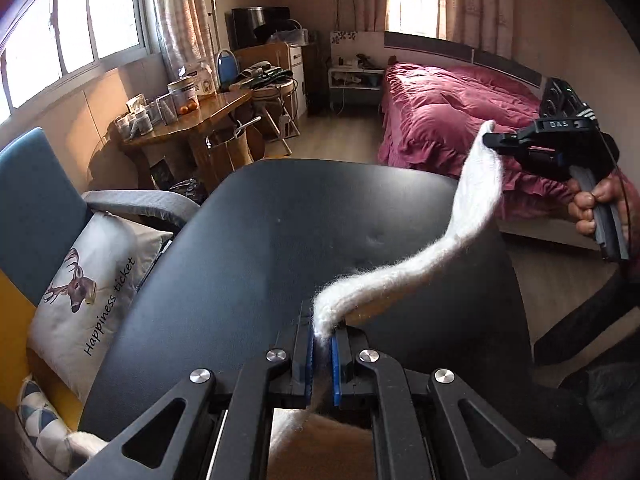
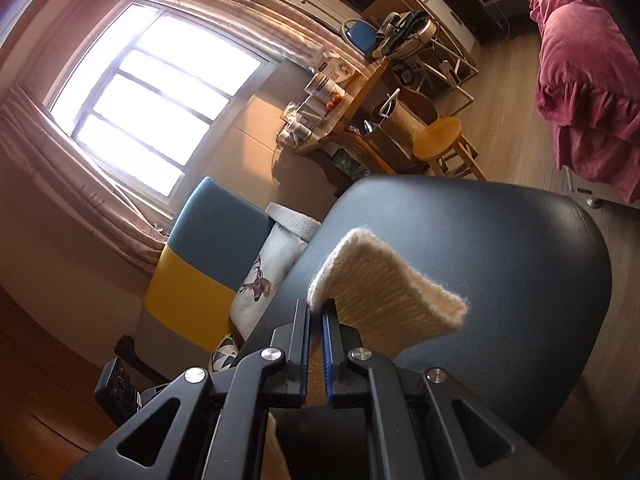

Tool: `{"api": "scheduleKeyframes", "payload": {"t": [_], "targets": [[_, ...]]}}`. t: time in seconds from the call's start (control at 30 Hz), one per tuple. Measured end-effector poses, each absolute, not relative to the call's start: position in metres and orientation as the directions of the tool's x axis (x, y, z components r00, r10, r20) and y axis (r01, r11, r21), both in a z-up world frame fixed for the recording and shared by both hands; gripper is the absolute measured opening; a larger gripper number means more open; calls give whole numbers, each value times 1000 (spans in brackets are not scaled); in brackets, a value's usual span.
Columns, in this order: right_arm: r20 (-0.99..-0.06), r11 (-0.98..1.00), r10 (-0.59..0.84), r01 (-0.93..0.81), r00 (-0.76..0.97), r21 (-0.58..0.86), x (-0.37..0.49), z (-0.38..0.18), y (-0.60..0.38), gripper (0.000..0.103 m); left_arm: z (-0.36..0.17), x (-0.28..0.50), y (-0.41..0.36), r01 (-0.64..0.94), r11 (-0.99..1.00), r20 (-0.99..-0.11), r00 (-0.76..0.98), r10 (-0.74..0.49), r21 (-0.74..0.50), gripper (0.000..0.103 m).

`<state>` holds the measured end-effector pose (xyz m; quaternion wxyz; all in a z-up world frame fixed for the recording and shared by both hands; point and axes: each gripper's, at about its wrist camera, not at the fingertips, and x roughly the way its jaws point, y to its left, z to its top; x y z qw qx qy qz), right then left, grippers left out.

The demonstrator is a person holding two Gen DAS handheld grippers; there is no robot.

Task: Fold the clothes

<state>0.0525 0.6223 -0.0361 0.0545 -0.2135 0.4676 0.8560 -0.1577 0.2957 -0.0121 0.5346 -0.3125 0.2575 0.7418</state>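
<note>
A cream knitted garment (image 1: 452, 236) is stretched in the air above the black round table (image 1: 248, 248). My left gripper (image 1: 322, 336) is shut on one end of it, near the table's front edge. My right gripper (image 1: 490, 138), held by a hand, is shut on the other end, up at the right over the table's edge. In the right wrist view my right gripper (image 2: 318, 310) pinches a folded corner of the garment (image 2: 384, 292), which curls out past the fingertips above the table (image 2: 520, 264). The rest of the cloth hangs below both grippers, mostly hidden.
An armchair (image 1: 36, 200) with a deer-print cushion (image 1: 92, 276) stands left of the table. Beyond are a cluttered wooden desk (image 1: 192, 120), a wooden stool (image 2: 438, 142) and a bed with a magenta cover (image 1: 448, 112) at the right. Open wood floor lies between table and bed.
</note>
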Motion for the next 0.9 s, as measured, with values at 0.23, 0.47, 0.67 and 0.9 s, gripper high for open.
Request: {"api": "scheduleKeyframes", "payload": {"t": [0.23, 0.47, 0.67, 0.9], "targets": [[-545, -440, -112, -450, -831, 777, -3, -80, 662, 7, -70, -228, 356, -911, -412, -834, -250, 492, 31, 7], [-540, -462, -80, -449, -838, 765, -35, -75, 688, 7, -83, -243, 364, -908, -416, -844, -258, 470, 46, 8], [-636, -559, -27, -516, -771, 649, -45, -63, 696, 23, -90, -273, 370, -873, -487, -870, -246, 427, 8, 10], [-780, -818, 18, -459, -625, 349, -94, -83, 640, 28, -48, -279, 308, -804, -582, -787, -280, 549, -120, 24]]}}
